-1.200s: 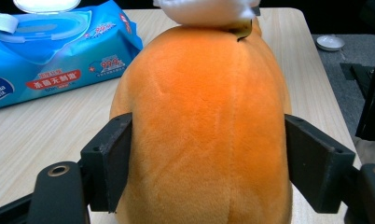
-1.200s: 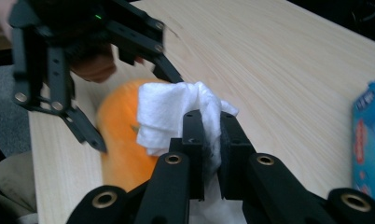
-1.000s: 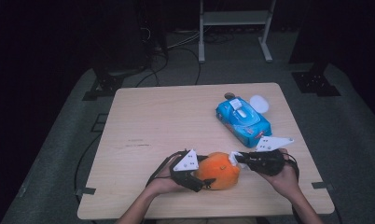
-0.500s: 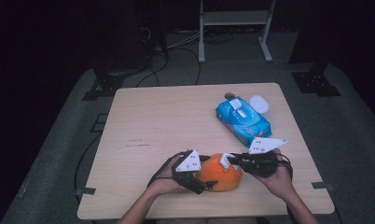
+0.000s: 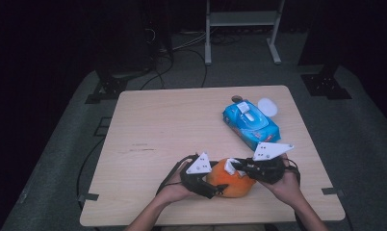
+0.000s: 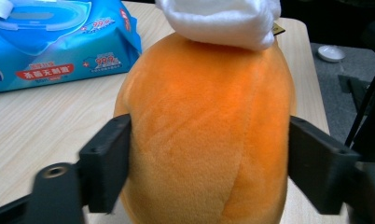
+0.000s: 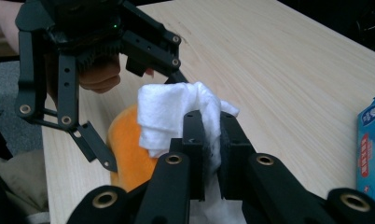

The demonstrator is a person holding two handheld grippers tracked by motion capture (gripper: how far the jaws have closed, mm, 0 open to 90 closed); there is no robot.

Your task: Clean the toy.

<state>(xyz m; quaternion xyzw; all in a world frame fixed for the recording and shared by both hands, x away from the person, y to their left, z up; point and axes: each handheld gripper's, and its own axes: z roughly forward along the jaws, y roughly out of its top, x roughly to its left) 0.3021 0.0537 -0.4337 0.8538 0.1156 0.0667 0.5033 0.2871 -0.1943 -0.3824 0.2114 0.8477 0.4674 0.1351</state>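
Observation:
An orange plush toy (image 5: 232,183) lies near the table's front edge. My left gripper (image 5: 219,186) grips it across its width. In the left gripper view both black jaws press into the plush's (image 6: 204,126) sides; they have just been closing a little on it. My right gripper (image 7: 212,126) is shut on a crumpled white wipe (image 7: 171,112). It holds the wipe (image 5: 232,163) against the top of the plush, where it shows as a white wad (image 6: 220,21). The right gripper (image 5: 236,167) comes in from the right.
A blue pack of wet wipes (image 5: 251,122) lies at the back right of the wooden table (image 5: 172,125), with a small white round lid (image 5: 267,107) beside it. The floor around is dark, with cables and stand legs behind.
My right gripper has shifted slightly left over the plush, with the white wipe in it. The left hand and the plush have stayed in place.

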